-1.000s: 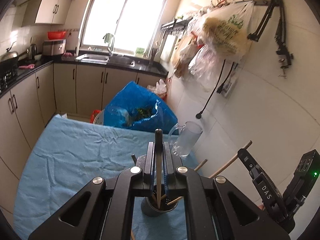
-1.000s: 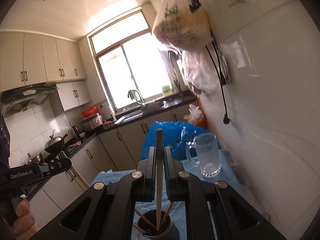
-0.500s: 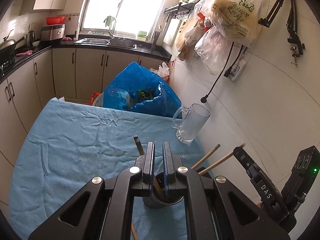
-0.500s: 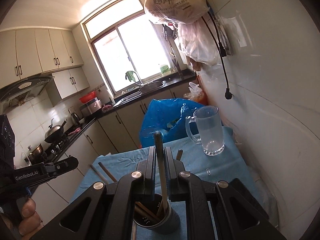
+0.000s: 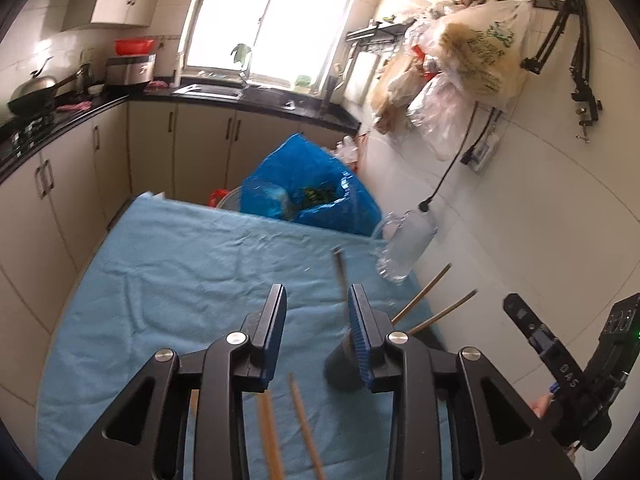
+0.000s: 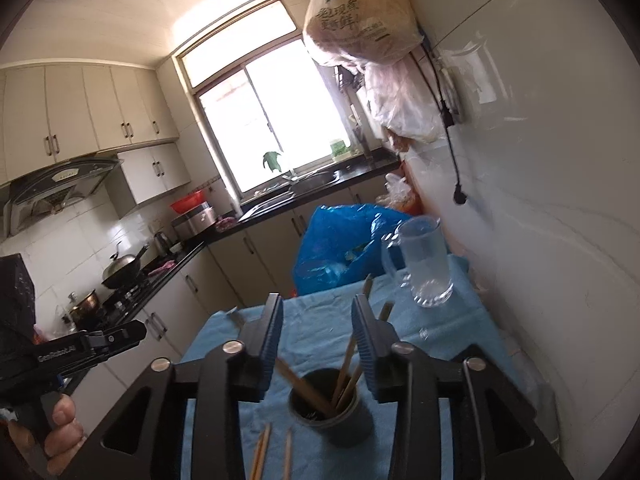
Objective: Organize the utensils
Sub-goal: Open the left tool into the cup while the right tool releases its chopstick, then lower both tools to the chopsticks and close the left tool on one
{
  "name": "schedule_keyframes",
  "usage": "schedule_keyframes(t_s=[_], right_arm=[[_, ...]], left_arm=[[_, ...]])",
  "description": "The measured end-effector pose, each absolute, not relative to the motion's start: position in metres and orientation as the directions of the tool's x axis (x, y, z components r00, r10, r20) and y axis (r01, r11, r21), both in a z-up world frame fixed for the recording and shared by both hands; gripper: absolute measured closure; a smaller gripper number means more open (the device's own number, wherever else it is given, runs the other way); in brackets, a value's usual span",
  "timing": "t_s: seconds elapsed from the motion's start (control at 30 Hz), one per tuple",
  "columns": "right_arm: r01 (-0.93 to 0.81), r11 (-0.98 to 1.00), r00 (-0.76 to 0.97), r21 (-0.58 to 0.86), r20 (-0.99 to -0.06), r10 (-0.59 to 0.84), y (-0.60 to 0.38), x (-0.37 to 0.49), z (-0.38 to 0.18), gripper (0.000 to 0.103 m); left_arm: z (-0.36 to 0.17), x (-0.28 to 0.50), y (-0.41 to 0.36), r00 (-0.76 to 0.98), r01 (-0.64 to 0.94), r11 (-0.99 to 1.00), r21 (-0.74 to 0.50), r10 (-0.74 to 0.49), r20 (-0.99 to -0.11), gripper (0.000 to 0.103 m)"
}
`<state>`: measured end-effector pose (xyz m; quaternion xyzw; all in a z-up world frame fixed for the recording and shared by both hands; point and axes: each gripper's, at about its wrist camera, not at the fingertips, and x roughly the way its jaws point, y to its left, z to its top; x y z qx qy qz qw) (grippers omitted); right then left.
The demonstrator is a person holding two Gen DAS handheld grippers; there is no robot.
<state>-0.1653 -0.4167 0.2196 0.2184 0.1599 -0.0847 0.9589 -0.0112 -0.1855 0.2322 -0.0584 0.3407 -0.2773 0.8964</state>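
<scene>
Blue cloth [image 5: 192, 264] covers a table in a narrow kitchen with cream cabinets [image 6: 100, 120] and a bright window [image 5: 272, 20], and on it a dark cylindrical utensil holder [image 6: 332, 412] stands upright with several wooden chopsticks [image 6: 346, 364] leaning in it. More chopsticks [image 5: 304, 428] lie loose on the cloth just beside the holder, an empty glass mug [image 6: 426, 268] stands farther back near a blue plastic bag [image 5: 308, 184]. Both the left gripper [image 5: 316, 320] and the right gripper [image 6: 316, 324] hover spread wide, holding nothing.

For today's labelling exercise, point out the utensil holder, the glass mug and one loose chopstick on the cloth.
utensil holder [image 6: 338, 420], right wrist view, on its front wall.
glass mug [image 6: 426, 268], right wrist view, on its body.
loose chopstick [image 5: 306, 428], left wrist view, mid-shaft.
</scene>
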Motion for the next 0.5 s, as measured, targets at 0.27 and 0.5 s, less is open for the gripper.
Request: schedule_keyframes(t_s=[0.27, 0.5], right_arm=[[0.157, 0.913, 0.899, 0.375, -0.438, 0.025, -0.369, -0.160, 0.183, 0.061], [0.144, 0.901, 0.855, 0.409, -0.509, 0.094, -0.353, -0.150, 0.153, 0.061]], left_arm=[[0.154, 0.009, -0.123, 0.545, 0.308, 0.917, -0.254, -0.389, -0.743, 0.073], [0.064, 0.050, -0.109, 0.371, 0.210, 0.943, -0.258, -0.321, -0.872, 0.074]])
